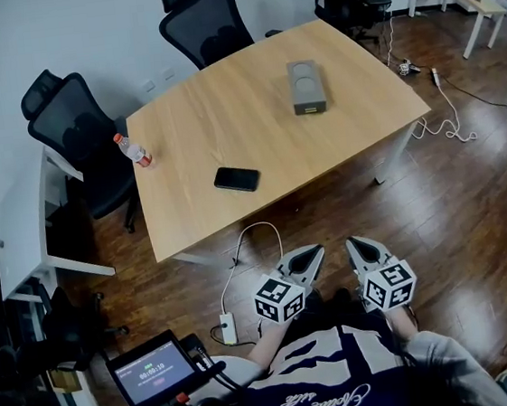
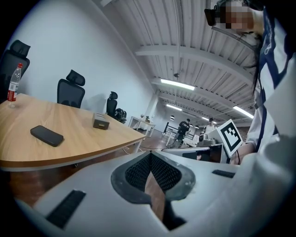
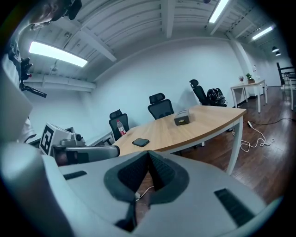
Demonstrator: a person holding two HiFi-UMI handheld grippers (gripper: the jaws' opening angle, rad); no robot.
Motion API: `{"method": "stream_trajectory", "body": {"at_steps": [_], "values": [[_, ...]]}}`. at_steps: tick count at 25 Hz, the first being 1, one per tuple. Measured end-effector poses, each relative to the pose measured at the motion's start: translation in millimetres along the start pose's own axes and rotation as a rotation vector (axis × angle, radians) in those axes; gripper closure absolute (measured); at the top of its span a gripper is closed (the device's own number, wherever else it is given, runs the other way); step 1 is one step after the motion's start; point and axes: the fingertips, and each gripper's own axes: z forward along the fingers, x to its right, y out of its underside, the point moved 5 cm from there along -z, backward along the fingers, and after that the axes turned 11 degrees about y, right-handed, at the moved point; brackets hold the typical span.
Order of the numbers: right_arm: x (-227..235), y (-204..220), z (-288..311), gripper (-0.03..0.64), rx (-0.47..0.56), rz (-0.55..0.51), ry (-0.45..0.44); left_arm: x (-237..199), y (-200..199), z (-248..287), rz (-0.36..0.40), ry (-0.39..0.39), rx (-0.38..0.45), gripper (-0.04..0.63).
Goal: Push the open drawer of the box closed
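A small grey box (image 1: 308, 87) lies on the far right part of the wooden table (image 1: 255, 134), its drawer end facing me; it is too small to tell how far the drawer stands out. The box (image 2: 101, 121) is far ahead in the left gripper view, and equally distant as the box (image 3: 182, 119) in the right gripper view. My left gripper (image 1: 313, 253) and right gripper (image 1: 356, 244) hover side by side over the floor, well short of the table's near edge. On both, the jaws are pressed together with nothing between them.
A black phone (image 1: 236, 178) and a red-capped bottle (image 1: 133, 150) rest on the table's left half. Black office chairs (image 1: 77, 127) ring the far and left sides. A power strip (image 1: 228, 328) with a white cable lies on the floor, and a small screen (image 1: 152, 369) sits lower left.
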Motion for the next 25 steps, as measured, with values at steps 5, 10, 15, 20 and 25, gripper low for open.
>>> {"method": "stream_trajectory", "body": {"at_steps": [5,10,15,20,25], "values": [[-1,-3,-11,0.62,0.006,-0.007,-0.022,11,2,2,-0.002,-0.005,-0.001,0.594],[-3,0,-17,0.62,0.007,-0.015,-0.065,21,5,0,0.0,-0.015,0.003,0.594],[-13,2,-14,0.62,0.0,-0.046,-0.092,19,7,-10,-0.003,-0.048,0.007,0.594],[-17,3,-15,0.62,-0.002,-0.055,-0.105,19,9,-16,-0.008,-0.063,0.012,0.594],[-17,3,-16,0.62,-0.002,-0.055,-0.103,21,9,-16,-0.004,-0.056,0.009,0.594]]}}
